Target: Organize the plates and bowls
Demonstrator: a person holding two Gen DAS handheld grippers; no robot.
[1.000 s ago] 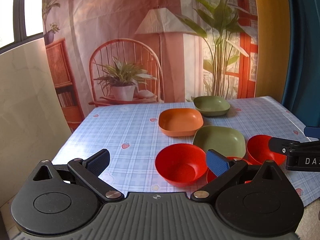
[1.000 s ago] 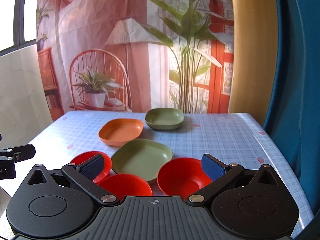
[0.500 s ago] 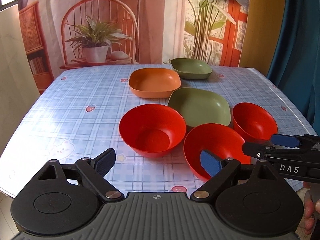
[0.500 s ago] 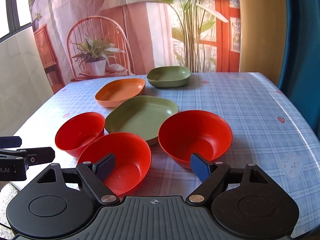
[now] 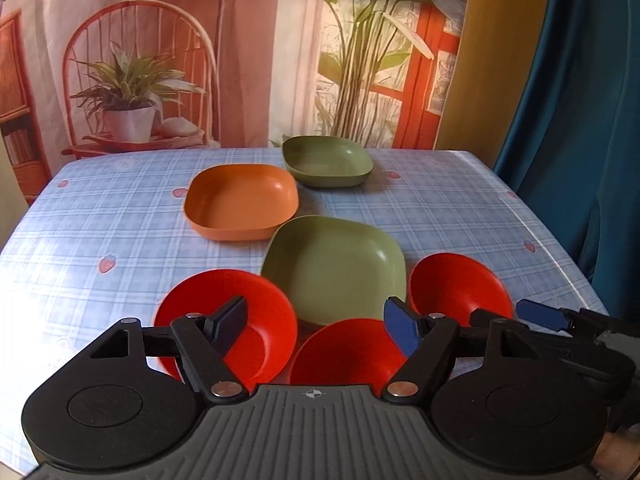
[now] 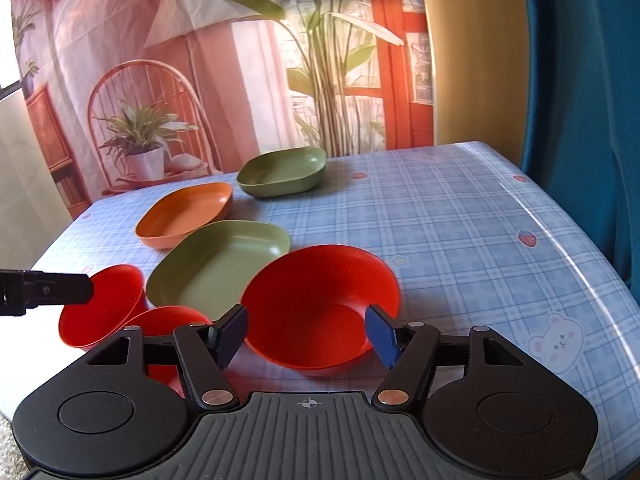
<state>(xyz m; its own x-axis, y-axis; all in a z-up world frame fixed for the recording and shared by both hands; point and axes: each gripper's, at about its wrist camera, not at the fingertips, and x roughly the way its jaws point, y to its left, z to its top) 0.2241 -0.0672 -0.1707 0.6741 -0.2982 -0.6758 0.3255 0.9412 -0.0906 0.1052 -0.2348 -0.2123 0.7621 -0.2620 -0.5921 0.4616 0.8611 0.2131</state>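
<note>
Checked tablecloth [image 5: 120,216] bears red bowls [image 6: 320,304]; both claws closing, left claw [image 5: 316,326], right claw [image 6: 306,334], gripping nothing

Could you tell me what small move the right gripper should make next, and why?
Probably ease the right gripper forward and down so one finger goes inside the near rim of the right-hand red bowl. Its jaws are closing, yet both blue pads still sit short of the rim, gripping nothing. The left gripper is likewise empty over the other red bowls.
</note>
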